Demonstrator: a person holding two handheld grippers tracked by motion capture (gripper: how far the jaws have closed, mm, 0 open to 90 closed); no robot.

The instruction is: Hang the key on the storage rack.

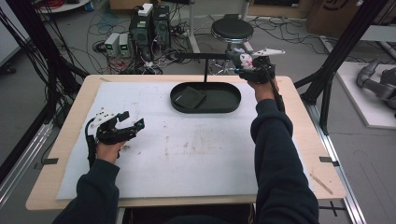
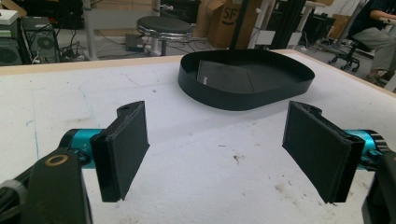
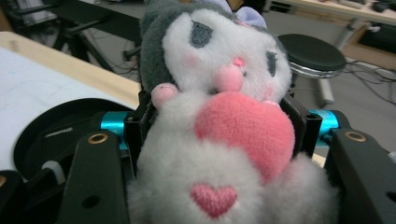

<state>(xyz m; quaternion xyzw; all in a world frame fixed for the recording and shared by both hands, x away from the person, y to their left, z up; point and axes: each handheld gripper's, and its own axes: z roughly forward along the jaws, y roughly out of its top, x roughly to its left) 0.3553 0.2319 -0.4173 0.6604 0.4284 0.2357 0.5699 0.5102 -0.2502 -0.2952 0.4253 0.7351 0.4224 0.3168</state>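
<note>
Right now the carry step looks to be in hand: right gripper (image 1: 250, 65) holds a plush toy (image 1: 243, 59) up in the air at the far right end of the black tray (image 1: 219, 105), past the far edge of the surface (image 1: 196, 154). Judging from that, the toy is either headed into the tray or up to the black stand bar (image 1: 201, 56) rising behind it; can't tell which. Next move calls for bringing the toy down and inward over the tray's open floor, keeping clear of the dark flat pad (image 1: 189, 96) lying in its left half, then letting go low so the soft toy doesn't roll.

Right gripper view: jaws pressed in on both sides of the plush toy (image 3: 219, 135), clamped at the body, white face and pink heart facing the camera, so a firm hold, jaws narrowed to the toy's width. Tray rim (image 3: 51, 121) sits below-left of it.

Left gripper (image 1: 128, 122) hovers low over the near-left part of the surface, well apart from the tray. Left gripper view: jaws spread wide, nothing between them, pads (image 2: 123, 147) bare, tray (image 2: 261, 95) ahead.
</note>
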